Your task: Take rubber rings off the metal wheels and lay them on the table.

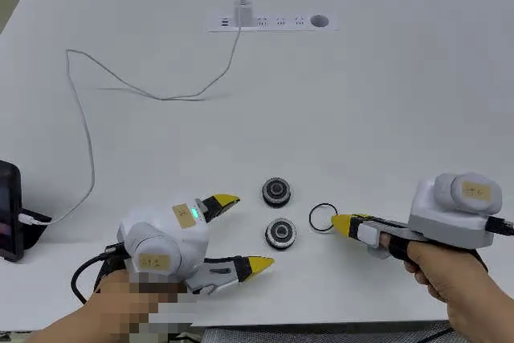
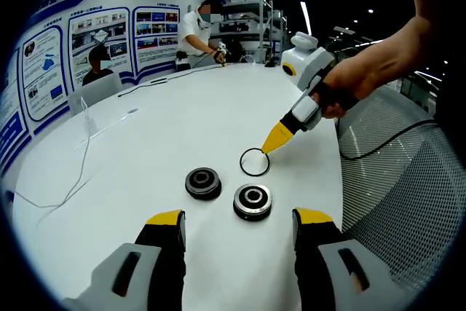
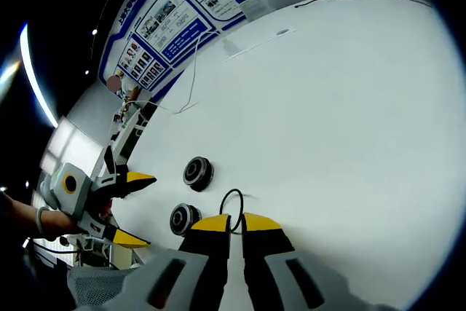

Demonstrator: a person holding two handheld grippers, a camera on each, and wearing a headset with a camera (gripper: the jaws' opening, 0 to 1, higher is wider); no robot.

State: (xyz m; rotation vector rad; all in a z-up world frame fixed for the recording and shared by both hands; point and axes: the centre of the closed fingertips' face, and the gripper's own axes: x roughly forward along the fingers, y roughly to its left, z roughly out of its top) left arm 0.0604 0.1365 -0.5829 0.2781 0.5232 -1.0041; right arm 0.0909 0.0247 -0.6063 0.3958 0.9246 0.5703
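I have the right gripper (image 1: 340, 223) closed onto the edge of the rubber ring (image 1: 311, 218), which lies on the table (image 1: 385, 102).
My left gripper (image 1: 246, 231) is spread wide just beside the near metal wheel (image 1: 281, 233) and the far metal wheel (image 1: 277, 191). I can't read the tan stickers (image 1: 185, 214).

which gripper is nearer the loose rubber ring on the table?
Right. The right gripper is closed at the edge of the rubber ring. The left gripper is open and farther off, with the two metal wheels between it and the ring.
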